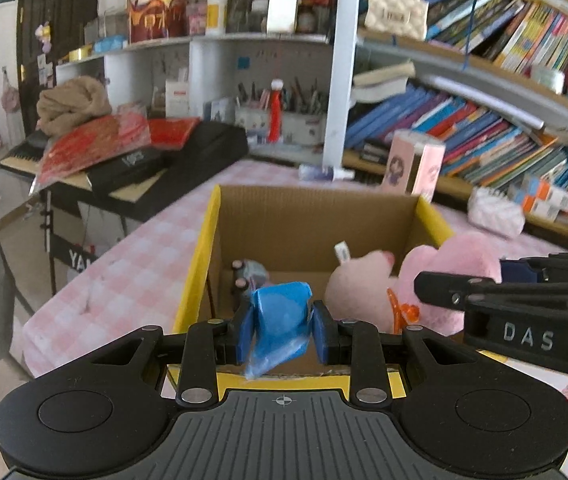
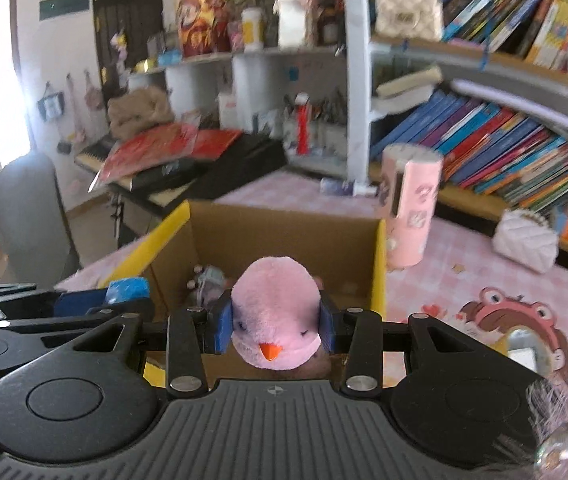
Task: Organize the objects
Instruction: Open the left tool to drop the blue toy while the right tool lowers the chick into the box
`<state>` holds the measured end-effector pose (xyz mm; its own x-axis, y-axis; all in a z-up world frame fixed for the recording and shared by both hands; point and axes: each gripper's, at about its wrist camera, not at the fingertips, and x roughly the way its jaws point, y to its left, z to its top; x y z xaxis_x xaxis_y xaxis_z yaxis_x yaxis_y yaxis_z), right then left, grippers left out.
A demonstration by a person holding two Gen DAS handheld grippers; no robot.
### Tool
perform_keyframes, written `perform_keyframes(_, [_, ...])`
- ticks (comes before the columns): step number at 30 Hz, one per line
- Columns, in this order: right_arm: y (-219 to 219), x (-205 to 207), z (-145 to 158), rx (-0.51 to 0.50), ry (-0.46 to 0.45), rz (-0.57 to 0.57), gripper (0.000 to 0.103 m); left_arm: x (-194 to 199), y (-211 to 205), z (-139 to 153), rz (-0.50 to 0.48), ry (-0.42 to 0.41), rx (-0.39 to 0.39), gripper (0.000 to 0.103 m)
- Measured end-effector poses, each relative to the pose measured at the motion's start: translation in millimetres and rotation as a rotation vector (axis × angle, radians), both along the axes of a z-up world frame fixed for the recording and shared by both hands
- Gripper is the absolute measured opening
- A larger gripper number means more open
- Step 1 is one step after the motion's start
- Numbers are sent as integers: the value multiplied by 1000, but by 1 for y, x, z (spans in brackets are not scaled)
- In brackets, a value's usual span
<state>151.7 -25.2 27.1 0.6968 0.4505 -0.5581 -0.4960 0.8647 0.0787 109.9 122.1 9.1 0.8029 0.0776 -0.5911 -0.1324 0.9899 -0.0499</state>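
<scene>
An open cardboard box [image 1: 316, 216] with yellow flaps stands on the pink checked table; it also shows in the right wrist view [image 2: 284, 232]. My left gripper [image 1: 282, 328] is shut on a blue plastic packet [image 1: 280, 320] held over the box's near edge. My right gripper [image 2: 276, 330] is shut on a pink plush bird [image 2: 276, 320] with an orange beak, also over the box's near edge. The plush [image 1: 436, 276] and the right gripper's side show at the right of the left wrist view. A small grey toy [image 1: 250, 274] lies inside the box at its left.
A pink cylindrical container [image 2: 410, 204] stands just right of the box. A white quilted pouch [image 2: 526, 244] lies farther right. Bookshelves [image 1: 484, 120] line the back. A keyboard stand with red items [image 1: 124, 152] is at the left, beside a grey chair [image 2: 28, 216].
</scene>
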Motion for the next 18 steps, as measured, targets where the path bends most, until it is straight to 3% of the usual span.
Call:
perform_keyframes(11, [14,34,-32,-57,126,120,39,26,-2,-15,17,94,42,27])
perform_keyframes(18, [19,44,-39,-55,165,169,39,34,2,-17,40,105,46,26])
